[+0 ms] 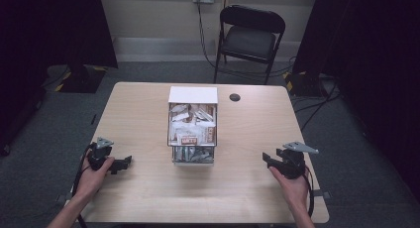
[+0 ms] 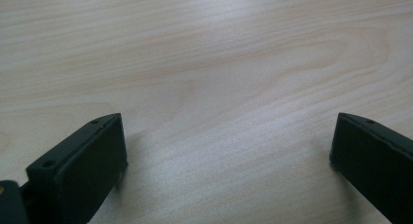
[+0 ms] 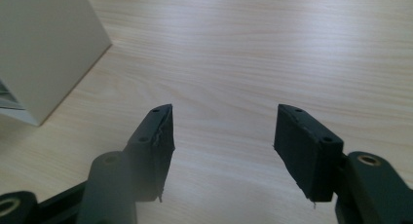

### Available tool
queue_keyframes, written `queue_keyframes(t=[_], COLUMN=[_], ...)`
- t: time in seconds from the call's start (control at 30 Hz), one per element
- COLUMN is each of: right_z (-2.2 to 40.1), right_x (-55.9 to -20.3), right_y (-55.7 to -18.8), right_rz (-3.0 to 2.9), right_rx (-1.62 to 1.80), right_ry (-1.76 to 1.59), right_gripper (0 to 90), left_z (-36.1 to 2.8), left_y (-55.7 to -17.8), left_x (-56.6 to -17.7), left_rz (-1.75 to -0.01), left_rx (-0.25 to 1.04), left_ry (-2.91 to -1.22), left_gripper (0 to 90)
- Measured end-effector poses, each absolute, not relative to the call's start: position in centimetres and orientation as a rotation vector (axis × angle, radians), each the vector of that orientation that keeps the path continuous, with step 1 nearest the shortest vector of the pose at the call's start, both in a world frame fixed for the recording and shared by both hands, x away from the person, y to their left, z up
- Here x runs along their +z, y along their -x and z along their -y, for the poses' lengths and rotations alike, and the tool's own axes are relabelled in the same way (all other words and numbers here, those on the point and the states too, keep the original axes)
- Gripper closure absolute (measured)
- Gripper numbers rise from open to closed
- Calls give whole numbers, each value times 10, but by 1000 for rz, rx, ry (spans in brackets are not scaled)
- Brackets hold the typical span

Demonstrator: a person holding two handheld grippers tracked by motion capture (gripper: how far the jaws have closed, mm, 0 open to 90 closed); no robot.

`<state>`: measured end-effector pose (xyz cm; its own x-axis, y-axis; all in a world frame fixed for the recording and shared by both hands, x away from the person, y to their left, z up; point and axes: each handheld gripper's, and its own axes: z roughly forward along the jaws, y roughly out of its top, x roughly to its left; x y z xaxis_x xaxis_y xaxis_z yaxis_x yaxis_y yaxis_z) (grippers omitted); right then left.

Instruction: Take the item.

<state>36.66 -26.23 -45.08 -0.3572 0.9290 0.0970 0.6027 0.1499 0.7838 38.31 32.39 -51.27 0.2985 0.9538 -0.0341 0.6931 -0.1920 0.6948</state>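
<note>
Both the left hand-held gripper (image 2: 229,146) and the right hand-held gripper (image 3: 221,136) gape empty; the right's view catches the white box (image 3: 44,48).

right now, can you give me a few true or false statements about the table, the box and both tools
1. The left tool is open, with bare wood between its jaws. True.
2. The right tool is clamped on a packet. False: it is open and holds nothing.
3. The white box of packets stands near the middle of the table. True.
4. Both tools are inside the box. False: each sits apart from it, one on either side, near the table's front.
5. A black folding chair stands beyond the table's far edge. True.
</note>
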Motion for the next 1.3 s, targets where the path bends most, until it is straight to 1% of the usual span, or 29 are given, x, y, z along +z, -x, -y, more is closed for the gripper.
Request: queue_keyframes(t=[0.27, 0.67, 1.3], right_z=[250, 231, 209], right_x=[-439, -421, -376], right_y=[-363, -358, -353], right_rz=[-2097, -2133, -2140], right_rx=[1132, 1234, 1369], right_ry=[-1383, -1286, -1169], right_gripper=[457, 455, 458], left_z=[-324, -324, -324], left_y=[-383, -383, -383], left_x=[-513, -513, -513], left_rz=[-1463, -1462, -1462], left_rx=[553, 553, 553], left_ry=[-1961, -1961, -1961], left_gripper=[0, 0, 0])
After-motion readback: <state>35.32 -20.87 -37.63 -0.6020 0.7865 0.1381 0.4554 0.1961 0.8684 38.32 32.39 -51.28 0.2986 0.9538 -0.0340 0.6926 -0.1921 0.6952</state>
